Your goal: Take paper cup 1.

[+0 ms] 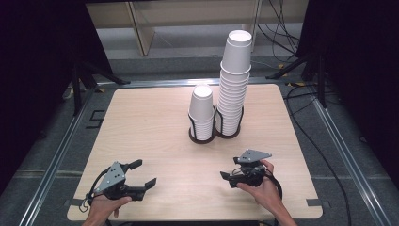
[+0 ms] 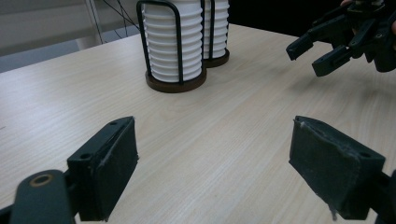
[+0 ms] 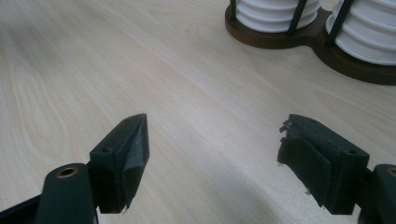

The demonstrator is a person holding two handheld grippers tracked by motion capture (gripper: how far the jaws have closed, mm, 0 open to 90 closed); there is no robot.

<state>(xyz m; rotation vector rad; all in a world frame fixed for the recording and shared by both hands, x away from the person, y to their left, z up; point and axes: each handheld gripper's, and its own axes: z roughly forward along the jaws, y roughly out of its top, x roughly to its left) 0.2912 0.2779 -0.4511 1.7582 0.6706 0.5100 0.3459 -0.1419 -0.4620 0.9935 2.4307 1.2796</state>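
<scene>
High view: wooden table (image 1: 141, 122) with a dark two-ring holder (image 1: 214, 134) standing past its middle. The holder carries two stacks of white paper cups: the short stack (image 1: 201, 113) in the left ring, the tall stack (image 1: 234, 84) in the right ring, touching side by side (tall one leans a little). Left gripper (image 1: 142, 173) sits at the near left of the table, held in a hand (image 1: 104, 207), jaws spread wide, nothing between them. Right gripper (image 1: 230, 178) sits at the near right, held in a hand (image 1: 264, 188), grey plate on top; how wide its jaws stand is hard to tell from here. Both grippers are well apart from the cups.

Left gripper view: the gripper's two black jaws rise from the bottom, wide apart, bare table (image 2: 210, 130) between them (no contact with anything). Ahead stands the short stack (image 2: 173, 42) in its ring, the tall stack (image 2: 215, 25) just behind it. The right gripper (image 2: 306, 59) shows at the upper right, above the table, jaws parted.

Right gripper view: its jaws stand wide apart over bare table (image 3: 140, 70), gripping nothing. Holder (image 3: 308, 42) base lies at the top right with the bottoms of both stacks in it, the short stack (image 3: 275, 11) and tall stack (image 3: 369, 32), near but not touched.
</scene>
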